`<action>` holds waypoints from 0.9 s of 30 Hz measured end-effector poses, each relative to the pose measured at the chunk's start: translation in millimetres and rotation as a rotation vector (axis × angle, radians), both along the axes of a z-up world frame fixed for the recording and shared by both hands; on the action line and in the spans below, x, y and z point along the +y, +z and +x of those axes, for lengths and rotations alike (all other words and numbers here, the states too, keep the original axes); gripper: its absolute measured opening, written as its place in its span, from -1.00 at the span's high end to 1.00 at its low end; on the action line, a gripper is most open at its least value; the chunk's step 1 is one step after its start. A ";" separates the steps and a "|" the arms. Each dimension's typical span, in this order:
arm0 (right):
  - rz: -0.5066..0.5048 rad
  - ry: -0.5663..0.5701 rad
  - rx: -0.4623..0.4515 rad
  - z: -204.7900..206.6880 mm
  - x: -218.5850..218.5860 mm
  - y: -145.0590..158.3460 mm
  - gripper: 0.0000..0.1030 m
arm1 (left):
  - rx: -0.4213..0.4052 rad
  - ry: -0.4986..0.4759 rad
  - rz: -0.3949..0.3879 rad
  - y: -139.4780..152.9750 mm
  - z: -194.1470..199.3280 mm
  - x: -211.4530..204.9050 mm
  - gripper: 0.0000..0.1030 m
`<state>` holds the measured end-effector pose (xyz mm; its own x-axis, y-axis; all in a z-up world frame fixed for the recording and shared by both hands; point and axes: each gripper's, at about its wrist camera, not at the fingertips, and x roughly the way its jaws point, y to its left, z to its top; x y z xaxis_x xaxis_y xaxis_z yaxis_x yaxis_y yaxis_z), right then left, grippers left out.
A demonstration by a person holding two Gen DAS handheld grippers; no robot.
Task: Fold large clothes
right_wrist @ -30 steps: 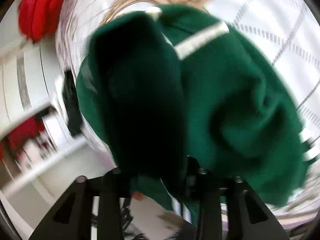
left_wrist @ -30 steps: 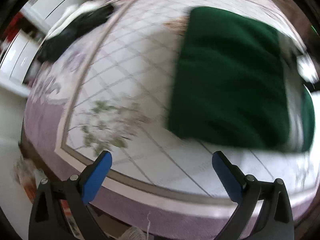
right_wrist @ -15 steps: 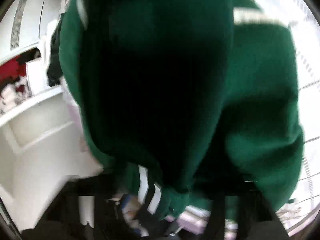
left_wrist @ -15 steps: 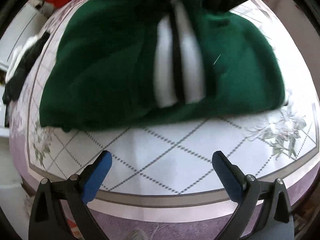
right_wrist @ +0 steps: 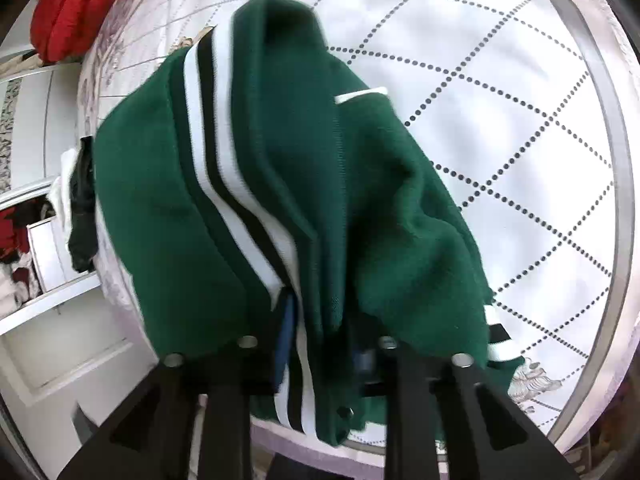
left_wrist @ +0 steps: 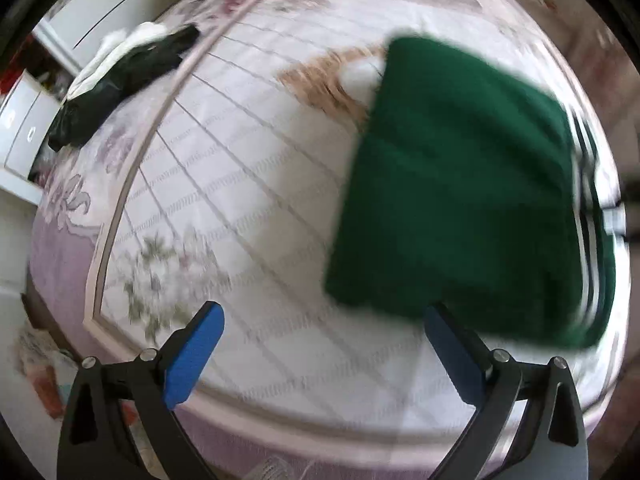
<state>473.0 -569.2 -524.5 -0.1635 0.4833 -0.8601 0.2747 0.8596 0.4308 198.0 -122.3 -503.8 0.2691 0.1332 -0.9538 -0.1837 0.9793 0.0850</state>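
Our right claw (right_wrist: 320, 332) is pinched on the green garment (right_wrist: 280, 184), gripping folds beside its white and black stripes; the cloth drapes over the fingers onto the bed (right_wrist: 500, 80). Our left claw (left_wrist: 320, 344) is spread wide with nothing between its blue pads (left_wrist: 192, 356), hovering over the bed's near edge. The garment lies folded at the right, and a dark garment (left_wrist: 120, 80) lies far left.

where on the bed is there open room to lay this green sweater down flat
Bare bedspread lies between the sweater and the black clothes at the far left edge. Crowded: red bundle at the head. The right hand-held gripper grips the sweater.
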 end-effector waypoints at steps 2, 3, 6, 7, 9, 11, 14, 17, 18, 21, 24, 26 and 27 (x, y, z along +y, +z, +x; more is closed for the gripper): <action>0.011 -0.029 -0.066 -7.0 -21.5 17.8 -0.47 | -0.032 0.010 -0.076 -0.1 31.0 13.6 -1.00; 0.008 -0.048 -0.112 -13.1 -27.1 26.5 -0.65 | -0.041 0.013 -0.127 -1.8 49.1 20.2 -1.00; -0.050 -0.054 -0.149 -11.6 -40.1 34.5 -0.99 | -0.051 -0.007 -0.257 -20.6 94.7 32.6 -1.00; -0.024 -0.064 -0.152 -14.3 -52.5 21.2 -0.99 | -0.033 -0.023 -0.280 -27.6 105.6 29.1 -0.99; 0.088 -0.129 -0.166 -20.8 -72.4 4.7 -0.99 | 0.025 -0.086 -0.346 -52.2 130.6 22.5 -0.99; 0.162 -0.176 -0.192 -21.9 -84.4 -15.8 -1.00 | 0.080 -0.148 -0.439 -70.1 144.6 10.7 -0.99; 0.266 -0.197 -0.172 -16.1 -91.9 -41.1 -1.00 | 0.117 -0.205 -0.546 -84.7 153.9 -6.6 -0.99; 0.330 -0.163 -0.131 -9.3 -95.1 -50.9 -1.00 | 0.110 -0.218 -0.504 -85.1 154.2 -19.3 -1.00; 0.350 -0.140 -0.112 -6.4 -92.5 -52.3 -1.00 | 0.104 -0.217 -0.505 -84.3 154.0 -20.0 -1.00; 0.374 -0.109 -0.074 -1.1 -79.3 -56.4 -1.00 | 0.082 -0.223 -0.496 -80.0 153.9 -21.6 -1.00; 0.402 -0.123 -0.082 9.8 -61.0 -58.5 -0.99 | 0.063 -0.242 -0.481 -72.4 151.5 -27.0 -0.99; 0.374 -0.063 -0.108 15.3 -43.1 -49.9 -0.80 | 0.049 -0.265 -0.472 -65.3 152.8 -28.1 -0.99; 0.351 -0.049 -0.111 16.9 -36.5 -45.1 -0.64 | 0.037 -0.278 -0.461 -60.4 152.1 -30.6 -0.99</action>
<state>490.0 -605.7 -569.6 -0.0481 0.7569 -0.6517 0.2471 0.6412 0.7265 350.1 -152.9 -564.2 0.1996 -0.3728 -0.9062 0.0822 0.9279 -0.3636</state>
